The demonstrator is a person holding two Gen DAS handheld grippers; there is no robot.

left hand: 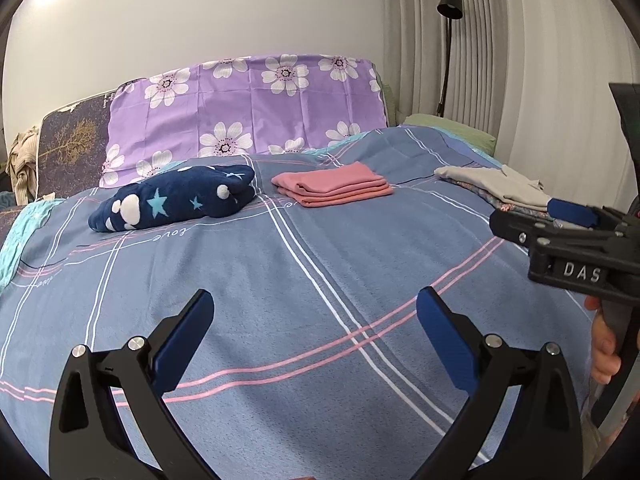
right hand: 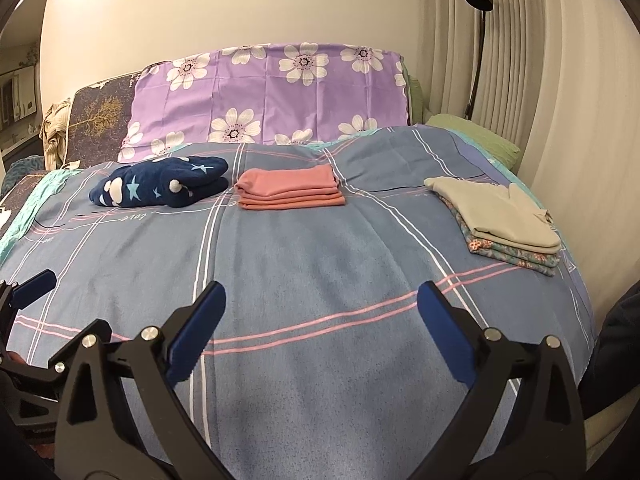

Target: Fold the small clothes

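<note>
While both tools hover over bare bedspread, nothing sits between either pair of jaws: left gripper (left hand: 314,336) spread wide and empty, right gripper (right hand: 320,332) the same.

Blue plaid bedspread with pink and white stripes (right hand: 304,264) carries three lots of clothes, all well ahead of the fingertips:
- navy fleece bundle with white and pale-blue stars (right hand: 160,186), far left, folded but lumpy
- flat salmon-pink folded stack (right hand: 288,190), centre, just right of the navy one, gap between them
- beige garment lying on top of a floral-print folded piece (right hand: 500,216), far right, near the bed edge

Judgement: left and centre piles look finished; the beige top piece is the loosest, one corner sticking up, so probably next.

Key relation: that pile lies ahead and right of both tools, long axis running diagonally from far-left to near-right. Right gripper is the nearer; in the left wrist view its blue pad already overlaps the pile's near end. Left would have to cross over.

Purple flowered pillow (left hand: 248,104) behind, not involved.
</note>
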